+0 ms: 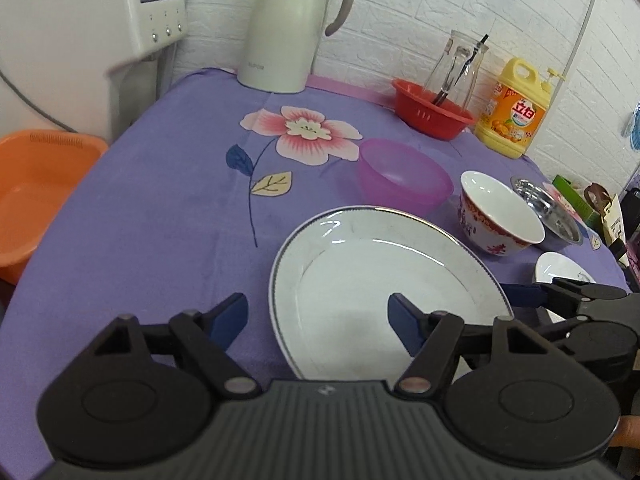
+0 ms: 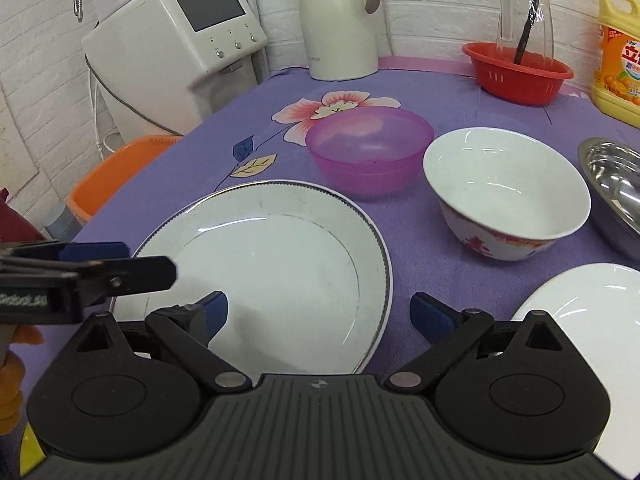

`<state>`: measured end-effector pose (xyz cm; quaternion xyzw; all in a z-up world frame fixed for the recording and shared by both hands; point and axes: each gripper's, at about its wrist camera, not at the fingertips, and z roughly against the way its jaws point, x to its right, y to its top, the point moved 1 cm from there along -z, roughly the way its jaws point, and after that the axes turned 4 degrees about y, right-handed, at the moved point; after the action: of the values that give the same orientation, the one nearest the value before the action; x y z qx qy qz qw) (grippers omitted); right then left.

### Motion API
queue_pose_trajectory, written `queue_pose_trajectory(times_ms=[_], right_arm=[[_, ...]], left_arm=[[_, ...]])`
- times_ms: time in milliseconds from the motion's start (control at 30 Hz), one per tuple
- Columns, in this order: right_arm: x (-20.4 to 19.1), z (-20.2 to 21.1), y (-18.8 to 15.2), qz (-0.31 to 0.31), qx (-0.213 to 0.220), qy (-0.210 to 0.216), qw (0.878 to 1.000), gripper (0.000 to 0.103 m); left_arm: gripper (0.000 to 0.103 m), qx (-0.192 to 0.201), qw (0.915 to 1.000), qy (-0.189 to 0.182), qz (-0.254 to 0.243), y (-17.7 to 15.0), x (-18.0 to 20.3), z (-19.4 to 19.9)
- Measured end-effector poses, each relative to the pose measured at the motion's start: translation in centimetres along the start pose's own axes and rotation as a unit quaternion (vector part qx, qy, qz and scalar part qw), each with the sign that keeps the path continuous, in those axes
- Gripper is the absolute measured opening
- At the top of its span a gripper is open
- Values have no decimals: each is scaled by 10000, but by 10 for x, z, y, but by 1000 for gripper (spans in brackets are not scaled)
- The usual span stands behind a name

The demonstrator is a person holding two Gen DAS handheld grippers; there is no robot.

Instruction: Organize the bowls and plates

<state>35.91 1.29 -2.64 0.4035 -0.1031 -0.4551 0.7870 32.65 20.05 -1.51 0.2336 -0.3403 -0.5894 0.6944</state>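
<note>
A large white plate with a dark rim (image 1: 360, 268) (image 2: 280, 256) lies on the purple cloth. Behind it stand a pink plastic bowl (image 1: 404, 176) (image 2: 370, 148), a white bowl with red pattern (image 1: 500, 216) (image 2: 504, 196) and a steel bowl (image 1: 548, 212) (image 2: 616, 184). A smaller white plate (image 1: 564, 268) (image 2: 584, 320) lies at the right. My left gripper (image 1: 318, 320) is open over the large plate's left edge. My right gripper (image 2: 318, 314) is open over the plate's right edge and also shows in the left wrist view (image 1: 524, 294).
A white thermos jug (image 1: 288, 28) (image 2: 338, 20), a red basket (image 1: 432, 110) (image 2: 516, 74) with a glass carafe (image 1: 456, 68), and a yellow detergent bottle (image 1: 514, 112) stand at the back. An orange basin (image 1: 36, 192) and a white appliance (image 2: 176, 36) are left of the table.
</note>
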Motion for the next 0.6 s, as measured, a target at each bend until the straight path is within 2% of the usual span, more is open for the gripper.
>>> queue_pose_trajectory(times_ms=[133,267,400,600], right_arm=[[-1,-2,-2,95,20,65,9999,103],[-7,-5,-5,346,45,-32,9994,103],[-15,-7,-8,572,51,26,9983,103],[-18,-9,-3,481,35,-41,9988,103]], left_arm=[[66,-126,9997,141,-134,-2,3,-13],[66,-62,9992,237,-315,-4,6,-14],[51,-55,9983,160,-559,-4,14,-17],[50,-151,9984,280,-467,3,20,-22]])
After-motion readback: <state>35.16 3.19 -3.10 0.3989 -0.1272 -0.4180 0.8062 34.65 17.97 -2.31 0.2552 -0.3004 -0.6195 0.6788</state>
